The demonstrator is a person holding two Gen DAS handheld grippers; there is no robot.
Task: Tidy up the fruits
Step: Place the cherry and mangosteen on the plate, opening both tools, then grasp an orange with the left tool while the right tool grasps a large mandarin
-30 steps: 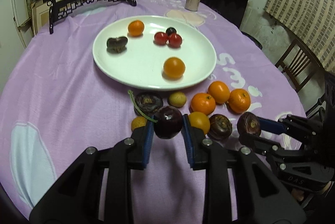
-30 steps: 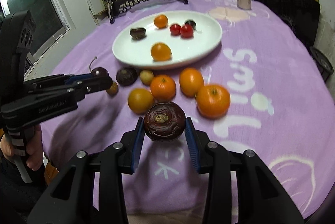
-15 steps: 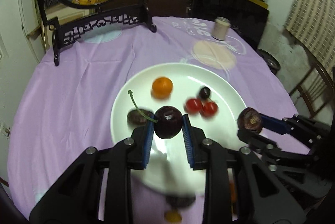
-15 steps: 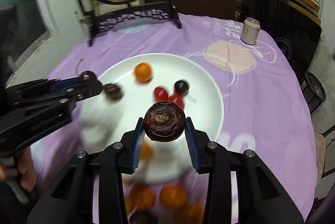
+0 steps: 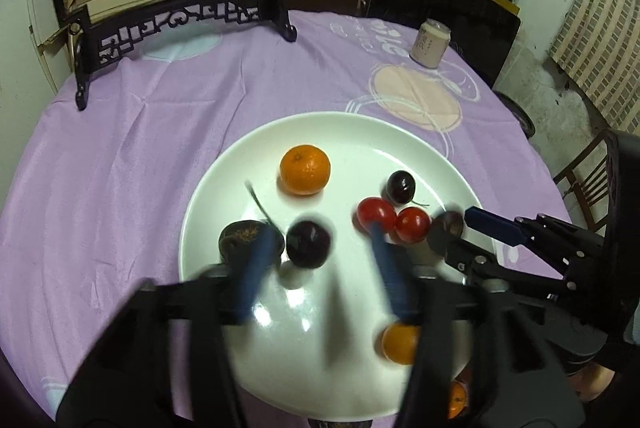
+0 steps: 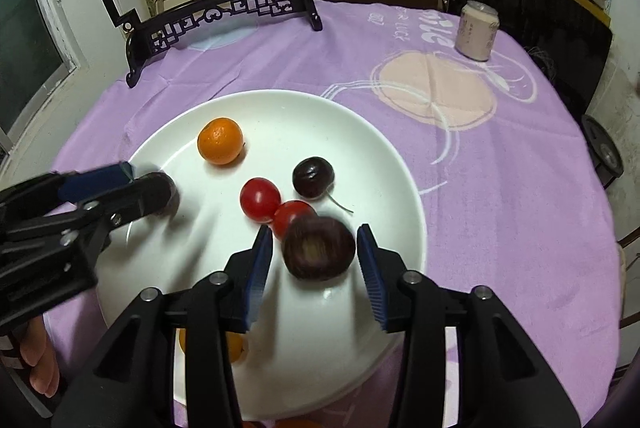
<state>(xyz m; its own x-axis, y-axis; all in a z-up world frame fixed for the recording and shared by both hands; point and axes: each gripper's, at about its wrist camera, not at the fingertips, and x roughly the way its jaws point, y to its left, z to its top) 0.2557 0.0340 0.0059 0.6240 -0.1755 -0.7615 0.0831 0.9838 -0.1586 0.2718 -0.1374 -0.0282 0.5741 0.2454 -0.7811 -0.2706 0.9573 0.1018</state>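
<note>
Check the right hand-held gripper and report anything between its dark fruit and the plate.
Nothing visible blocks it. The right hand-held gripper is opening, pads clear of the dark round fruit, directly over bare white plate. Two red tomatoes lie just beyond.

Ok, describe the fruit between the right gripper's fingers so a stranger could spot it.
On the white plate, find the two red tomatoes. The brown fruit sits just in front of them, between the opening jaws of the right gripper. It alone is dull brown with a pale patch.
</note>
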